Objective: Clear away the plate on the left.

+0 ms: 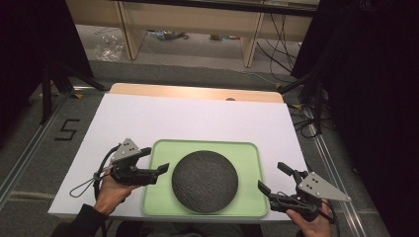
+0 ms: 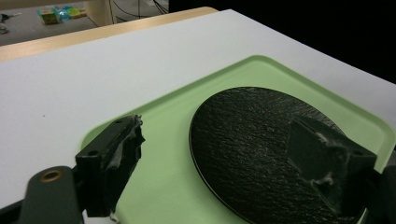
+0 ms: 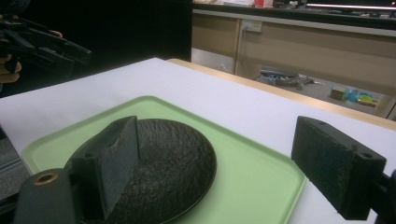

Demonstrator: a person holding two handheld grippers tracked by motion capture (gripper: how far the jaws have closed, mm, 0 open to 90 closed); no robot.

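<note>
White table (image 1: 148, 118) lies bare beyond my green tray (image 1: 247, 153) and its dark plate (image 1: 205, 181); my left gripper (image 1: 157, 160) and right gripper (image 1: 272, 178) flank it, jaws spread, empty.

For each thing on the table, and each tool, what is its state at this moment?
Left tool: open, holding nothing, over the tray's left edge.
Right tool: open, holding nothing, at the tray's right corner.
Green tray: flat on the white table, carrying the plate.
Black plate: flat in the tray, nothing on it.
</note>
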